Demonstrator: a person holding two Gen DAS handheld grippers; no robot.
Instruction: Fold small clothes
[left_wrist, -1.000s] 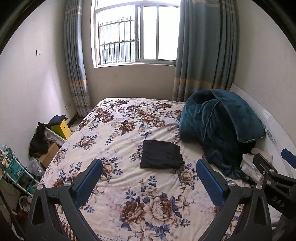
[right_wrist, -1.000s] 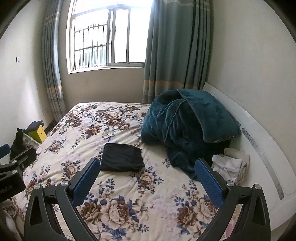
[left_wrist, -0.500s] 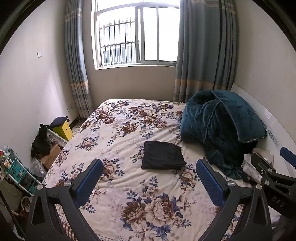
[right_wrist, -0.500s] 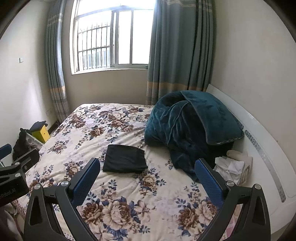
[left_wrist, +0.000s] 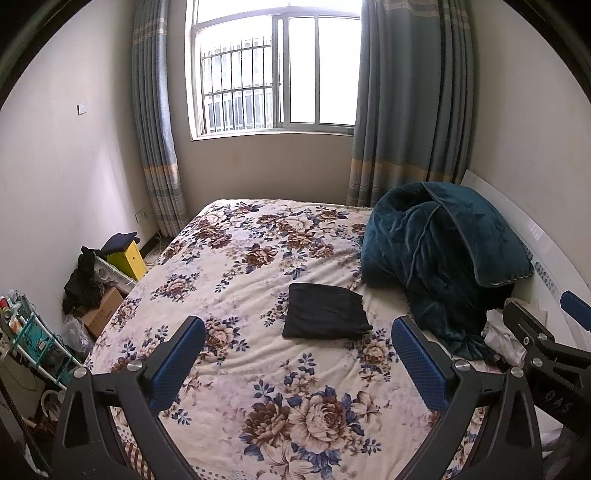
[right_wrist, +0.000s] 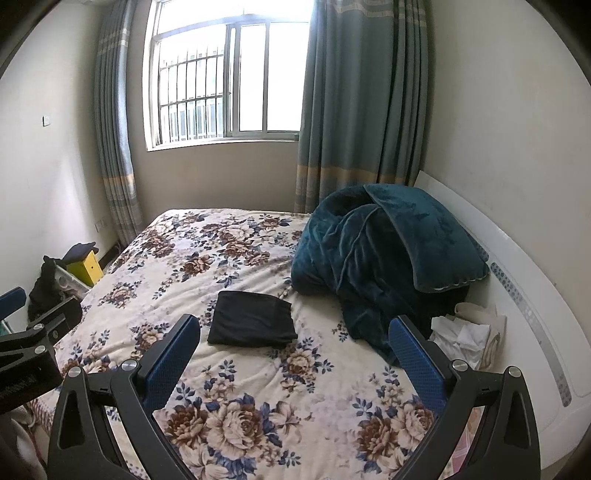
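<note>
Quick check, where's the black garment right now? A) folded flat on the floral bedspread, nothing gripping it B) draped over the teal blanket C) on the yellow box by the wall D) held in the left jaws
A: the black garment lies as a flat folded rectangle on the floral bedspread, beside the teal blanket, while the left gripper and right gripper are both open and empty, short of it.

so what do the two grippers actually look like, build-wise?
Both match. The left gripper and right gripper have matte black, Y-shaped frames with triangular cutouts and silver pivot bolts. The fingers carry blue pads with a dotted grip texture. White lettering marks each body but is unreadable. No cables or sleeves show.
</note>
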